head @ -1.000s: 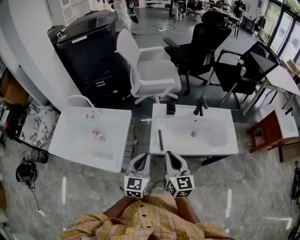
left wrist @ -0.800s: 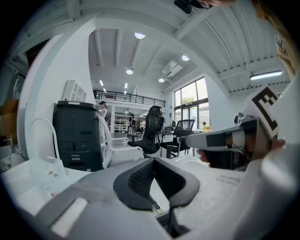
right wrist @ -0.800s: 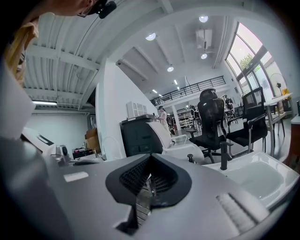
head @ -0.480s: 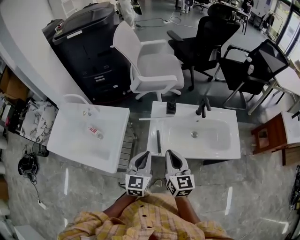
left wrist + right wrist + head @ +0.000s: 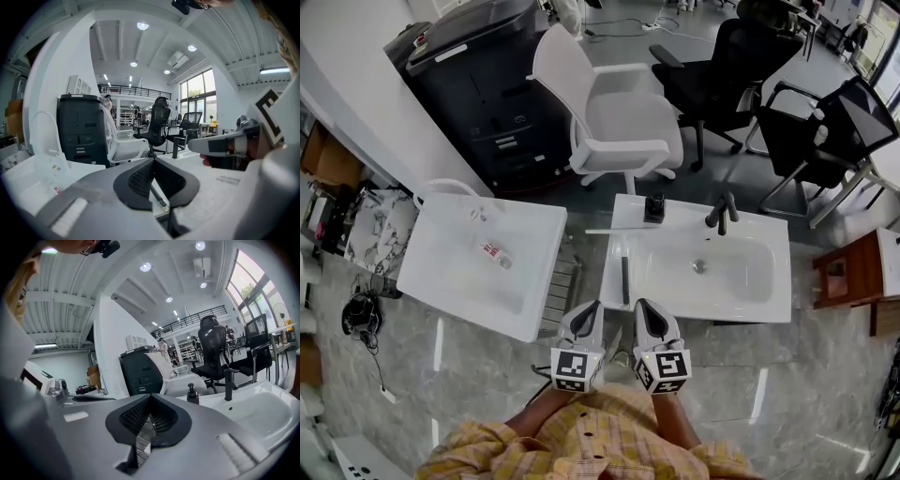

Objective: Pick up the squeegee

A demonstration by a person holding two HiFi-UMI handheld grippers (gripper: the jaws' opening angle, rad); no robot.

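Note:
The squeegee (image 5: 623,278) lies on the left rim of the right white sink (image 5: 769,305), its dark handle pointing toward me and its pale blade (image 5: 609,231) across the far end. In the left gripper view the handle (image 5: 158,196) shows just below the jaw tips. My left gripper (image 5: 591,307) and right gripper (image 5: 643,307) hover side by side at that sink's near edge, short of the handle. Both are shut with nothing held. The left gripper's tips (image 5: 153,160) meet, and so do the right gripper's (image 5: 150,397).
A second white sink (image 5: 441,281) at the left holds a small bottle (image 5: 495,253). On the right sink stand a black tap (image 5: 720,212) and a black soap dispenser (image 5: 653,207). Behind are a white chair (image 5: 619,122), black chairs (image 5: 722,84) and a black cabinet (image 5: 478,84).
Both grippers have edged forward and a little down, side by side, to the right sink's near edge. Both stayed shut. The squeegee has not moved.

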